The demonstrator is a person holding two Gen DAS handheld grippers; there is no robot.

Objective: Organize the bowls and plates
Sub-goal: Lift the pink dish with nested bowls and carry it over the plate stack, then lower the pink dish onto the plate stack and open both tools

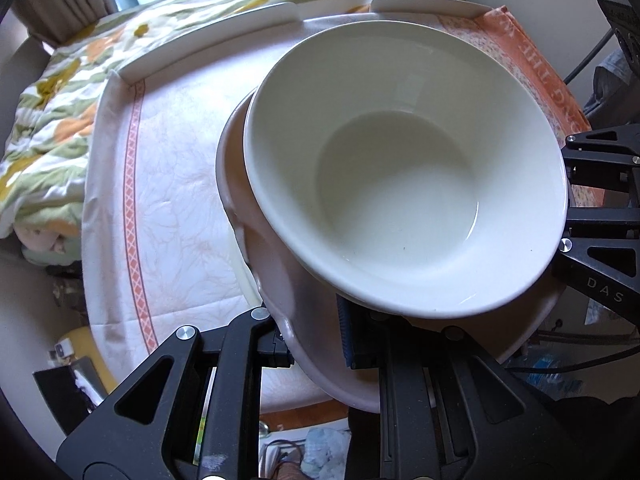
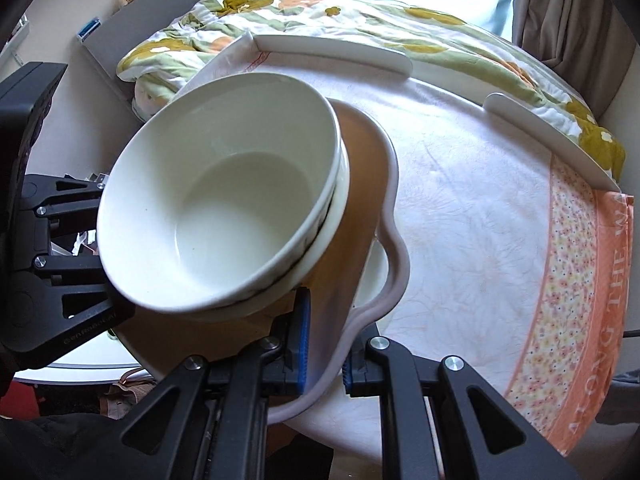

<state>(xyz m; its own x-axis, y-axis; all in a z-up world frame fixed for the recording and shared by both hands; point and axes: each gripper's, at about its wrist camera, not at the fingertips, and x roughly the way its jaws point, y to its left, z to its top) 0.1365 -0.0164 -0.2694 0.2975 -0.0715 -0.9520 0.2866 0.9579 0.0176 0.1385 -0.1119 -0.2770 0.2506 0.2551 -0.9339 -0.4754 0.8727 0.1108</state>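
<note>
Two glossy white ceramic bowls (image 2: 224,208) sit nested on one wavy-edged pale pink plate (image 2: 384,184), and both grippers, left gripper (image 1: 312,344) and right gripper (image 2: 324,344), are clamped on that plate's rim from opposite sides, above a floral tablecloth (image 2: 480,220) with two white edge rails (image 2: 332,52) at the back.
</note>
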